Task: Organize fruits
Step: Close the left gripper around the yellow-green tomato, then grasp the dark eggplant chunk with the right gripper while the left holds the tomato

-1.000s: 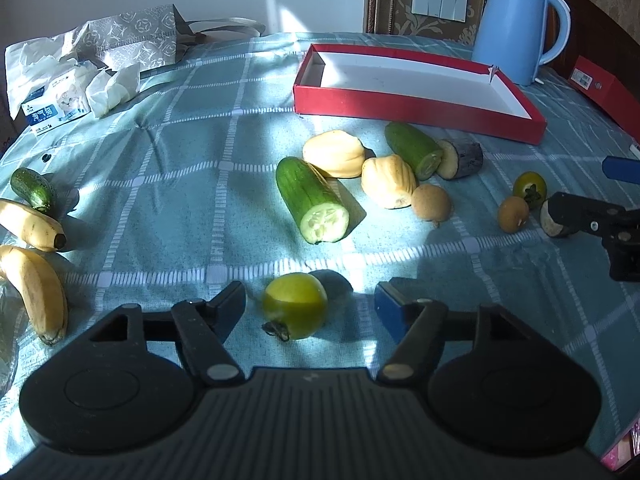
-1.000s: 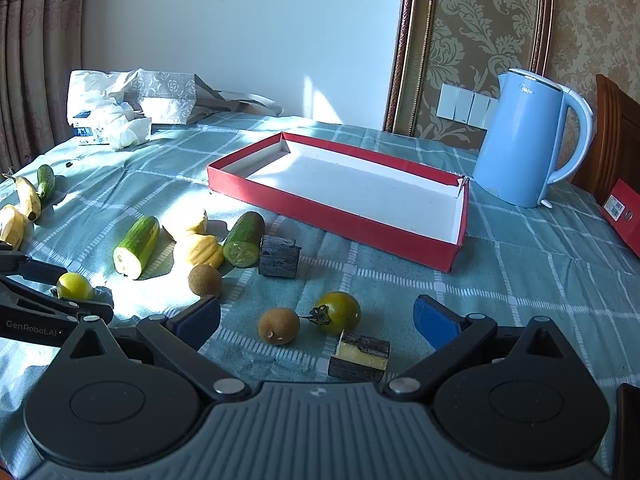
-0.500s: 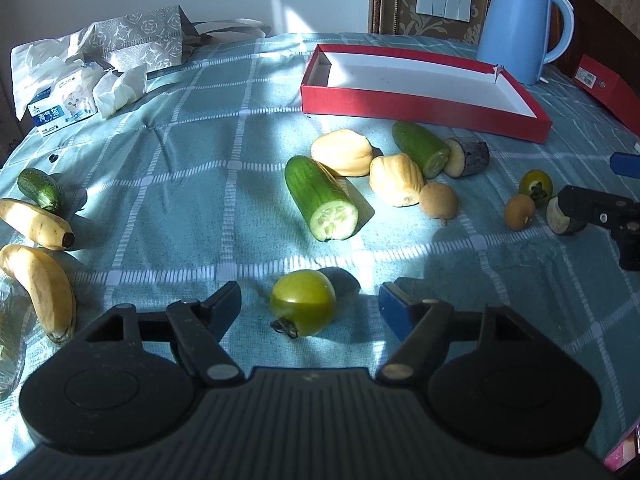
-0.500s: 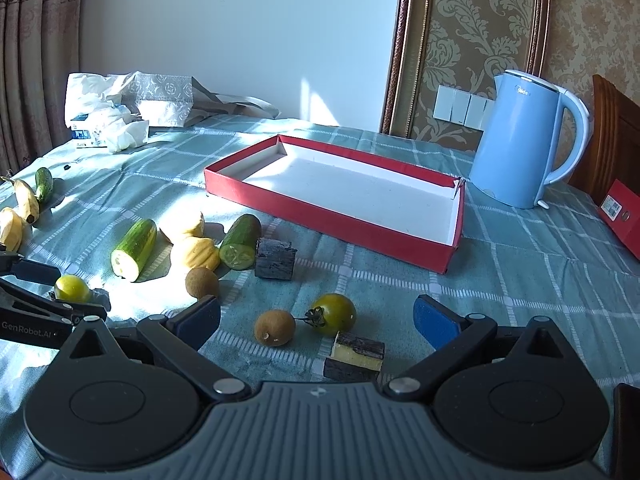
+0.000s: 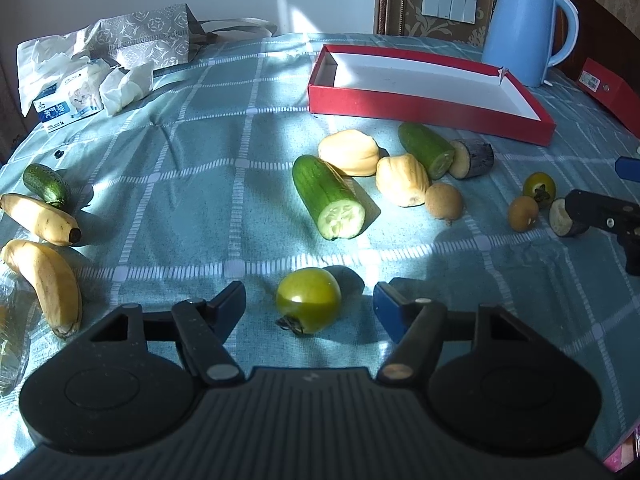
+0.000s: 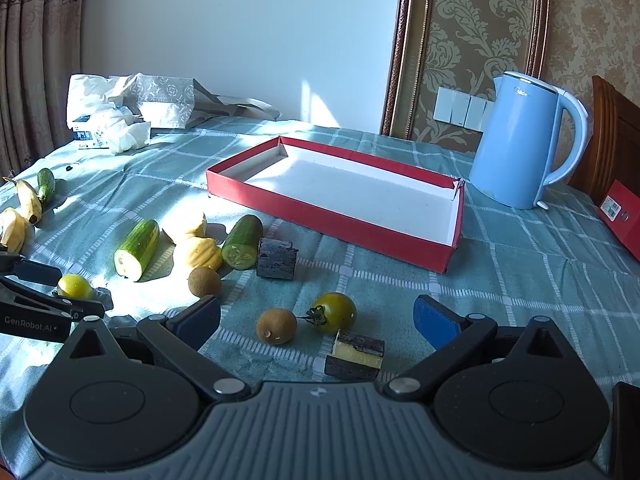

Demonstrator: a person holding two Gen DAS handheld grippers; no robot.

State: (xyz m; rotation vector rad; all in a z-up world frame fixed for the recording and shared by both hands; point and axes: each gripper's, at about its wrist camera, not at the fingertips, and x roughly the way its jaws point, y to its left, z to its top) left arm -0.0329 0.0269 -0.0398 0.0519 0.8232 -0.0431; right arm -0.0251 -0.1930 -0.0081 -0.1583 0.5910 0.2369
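Note:
A green tomato (image 5: 308,304) lies on the checked tablecloth between the fingers of my left gripper (image 5: 308,294). Its jaws are closing, with a gap still showing on each side of the tomato. My right gripper (image 6: 316,312) stands open above a kiwi (image 6: 276,326), a second green tomato (image 6: 334,312) and a dark cut chunk (image 6: 354,354). Further out lie a cucumber half (image 5: 328,196), two pale yellow fruits (image 5: 350,152), another cucumber piece (image 5: 426,150), a kiwi (image 5: 444,200) and a dark block (image 6: 276,258). The red box (image 6: 332,224) stands open behind them.
Two bananas (image 5: 44,280) and a small cucumber (image 5: 46,186) lie at the left edge. A blue kettle (image 6: 520,140) stands behind the box, with tissue packs and a paper bag (image 5: 140,36) at the back left. A red carton (image 6: 624,216) sits at the right edge.
The left gripper's fingers have drawn in slightly around the green tomato. Both hands stay where they were, and no fruit has moved.

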